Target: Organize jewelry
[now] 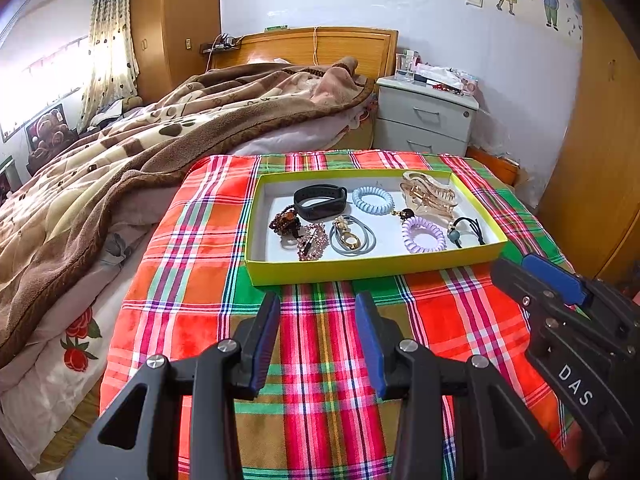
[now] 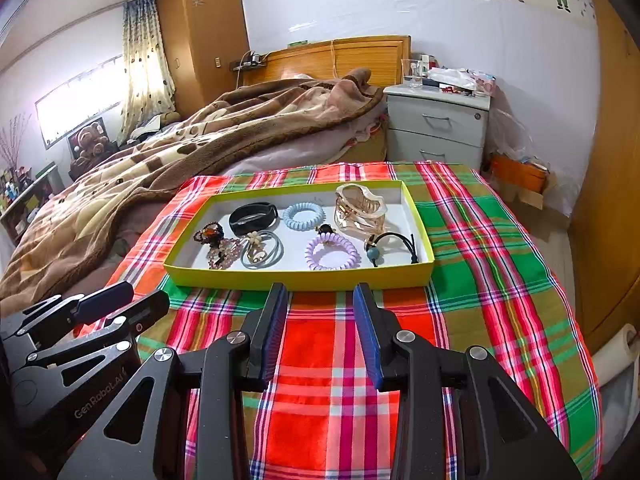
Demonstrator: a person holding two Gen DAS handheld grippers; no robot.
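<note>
Jewelry lies gathered in the shallow yellow-green cardboard tray point(image 2: 300, 280) on the plaid-covered table point(image 2: 320, 360), just beyond both grippers: the left gripper point(image 1: 318, 340) and right gripper point(image 2: 320, 336) each hover above the cloth with jaws parted wide and empty. Nearest sit the lilac spiral hair tie point(image 2: 332, 252) and grey elastic loops with a gold charm point(image 2: 262, 256); farther back lie the black band point(image 2: 253, 216), pale blue spiral tie point(image 2: 303, 216) and gold claw clip point(image 2: 360, 208). This fits sorting either finished or pending, so any pick should pinch one rim cleanly, since the pieces at the tray's left end touch.
</note>
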